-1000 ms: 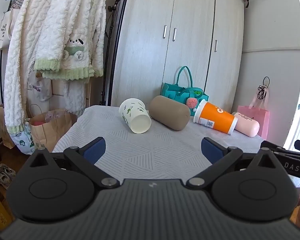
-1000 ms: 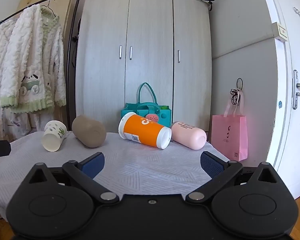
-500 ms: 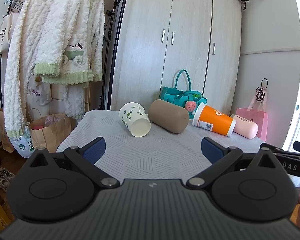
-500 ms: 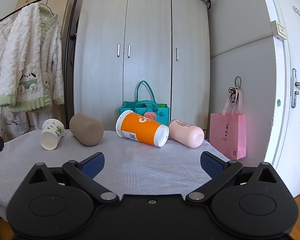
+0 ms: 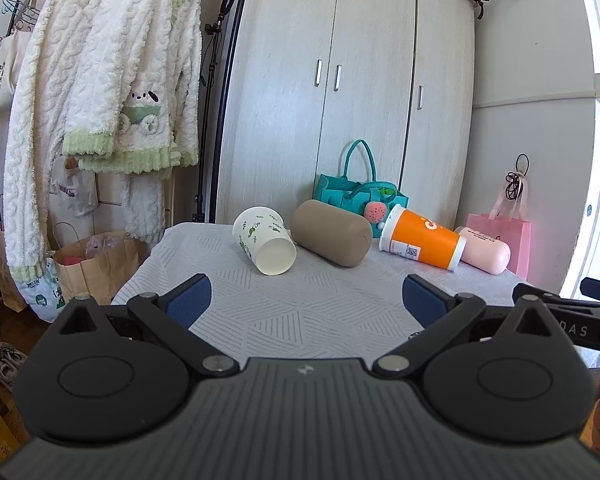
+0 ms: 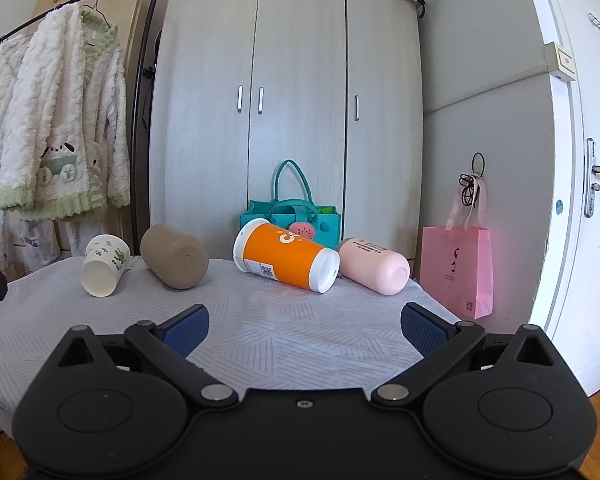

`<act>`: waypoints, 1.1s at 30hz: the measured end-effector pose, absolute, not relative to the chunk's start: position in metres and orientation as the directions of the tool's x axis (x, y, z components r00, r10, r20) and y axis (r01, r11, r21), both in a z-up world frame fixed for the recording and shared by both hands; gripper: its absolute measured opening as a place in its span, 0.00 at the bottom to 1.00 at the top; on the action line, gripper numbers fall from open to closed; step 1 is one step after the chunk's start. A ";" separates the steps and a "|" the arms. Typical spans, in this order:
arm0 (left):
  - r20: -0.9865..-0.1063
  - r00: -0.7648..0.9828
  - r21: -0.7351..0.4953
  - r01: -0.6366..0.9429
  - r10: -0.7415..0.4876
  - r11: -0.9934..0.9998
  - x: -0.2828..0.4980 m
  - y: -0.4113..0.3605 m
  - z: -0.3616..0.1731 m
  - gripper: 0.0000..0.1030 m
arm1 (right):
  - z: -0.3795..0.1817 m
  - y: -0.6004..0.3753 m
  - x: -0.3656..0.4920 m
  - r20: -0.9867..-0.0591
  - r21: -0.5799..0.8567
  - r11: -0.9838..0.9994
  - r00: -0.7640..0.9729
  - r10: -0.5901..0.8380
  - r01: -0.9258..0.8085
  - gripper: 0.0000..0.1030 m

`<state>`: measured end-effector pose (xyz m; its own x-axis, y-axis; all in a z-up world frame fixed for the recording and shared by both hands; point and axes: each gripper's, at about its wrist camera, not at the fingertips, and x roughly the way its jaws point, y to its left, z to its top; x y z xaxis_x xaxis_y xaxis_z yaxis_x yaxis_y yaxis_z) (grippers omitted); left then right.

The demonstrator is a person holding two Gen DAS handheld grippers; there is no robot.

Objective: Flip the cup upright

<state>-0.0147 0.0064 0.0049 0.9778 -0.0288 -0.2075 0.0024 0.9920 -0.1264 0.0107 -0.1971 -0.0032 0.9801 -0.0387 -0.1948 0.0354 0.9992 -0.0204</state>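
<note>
Several cups lie on their sides along the far part of a table with a grey patterned cloth. From left to right: a white paper cup with green prints, its mouth toward me; a tan cup; an orange cup with white ends; a pink cup. My left gripper is open and empty, over the near table, well short of the cups. My right gripper is open and empty, also short of them.
A teal bag stands behind the cups, before a grey wardrobe. A pink bag hangs at the right wall. A clothes rack with white robes and a paper bag stand left of the table.
Both grippers have shifted slightly nearer the table, and the cups sit a little lower in each view. Both stay open. No cup has moved.
</note>
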 end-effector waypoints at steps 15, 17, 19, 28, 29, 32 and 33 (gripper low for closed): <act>-0.196 0.980 -0.121 0.008 -0.032 0.993 -0.017 0.006 0.003 1.00 | -0.004 -0.195 0.009 -0.202 -0.029 0.999 0.979 -0.038 0.032 1.00; -0.196 0.980 -0.116 0.009 -0.031 0.993 -0.017 0.006 0.003 1.00 | -0.004 -0.195 0.010 -0.203 -0.032 0.999 0.978 -0.037 0.031 1.00; -0.196 0.980 -0.114 0.011 -0.034 0.993 -0.017 0.006 0.003 1.00 | -0.003 -0.195 0.010 -0.204 -0.032 0.999 0.978 -0.037 0.031 1.00; -0.195 0.980 -0.126 0.022 -0.047 0.992 -0.018 0.005 0.002 1.00 | -0.002 -0.195 0.013 -0.214 -0.034 0.999 0.976 -0.036 0.029 1.00; -0.195 0.980 -0.128 0.024 -0.049 0.991 -0.018 0.005 0.002 1.00 | -0.002 -0.196 0.013 -0.215 -0.035 0.999 0.976 -0.035 0.029 1.00; -0.195 0.980 -0.127 0.023 -0.048 0.992 -0.018 0.005 0.002 1.00 | -0.003 -0.196 0.014 -0.216 -0.037 0.999 0.976 -0.036 0.029 1.00; -0.196 0.979 -0.128 0.024 -0.049 0.991 -0.018 0.006 0.003 1.00 | -0.003 -0.196 0.014 -0.217 -0.037 0.999 0.976 -0.036 0.029 1.00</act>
